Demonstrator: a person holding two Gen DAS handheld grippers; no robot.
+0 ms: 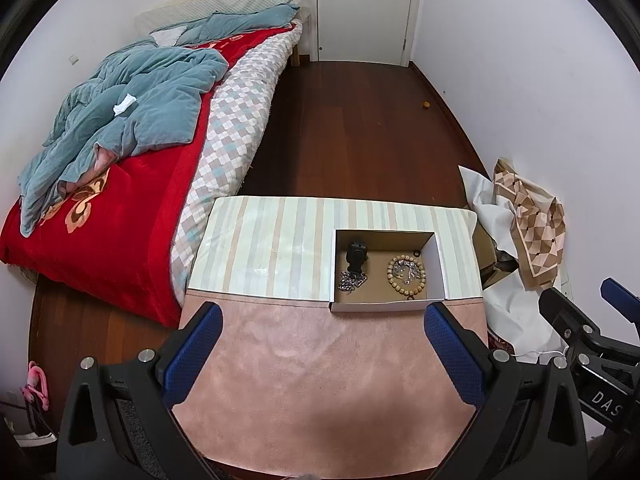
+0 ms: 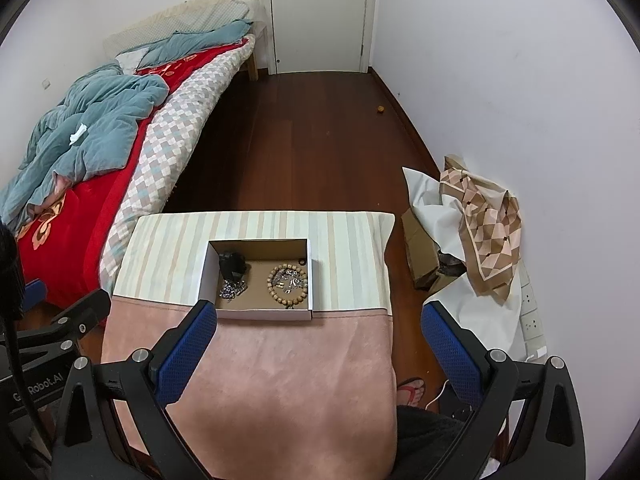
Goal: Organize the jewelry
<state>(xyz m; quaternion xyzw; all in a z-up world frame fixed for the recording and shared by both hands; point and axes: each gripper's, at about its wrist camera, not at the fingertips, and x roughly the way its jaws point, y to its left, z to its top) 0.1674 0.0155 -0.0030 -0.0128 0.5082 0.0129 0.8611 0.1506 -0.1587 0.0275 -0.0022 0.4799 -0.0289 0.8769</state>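
Observation:
An open cardboard box sits on the cloth-covered table. Inside lie a black watch, a silver chain, a wooden bead bracelet with small silver pieces in its ring, and a small dark ring. My left gripper is open and empty, above the pink cloth in front of the box. My right gripper is open and empty, near the box's front right; it also shows in the left wrist view.
A bed with red and teal bedding stands left of the table. White cloth and a patterned scarf are piled right by the wall, over a cardboard box. A person's foot shows below the table edge.

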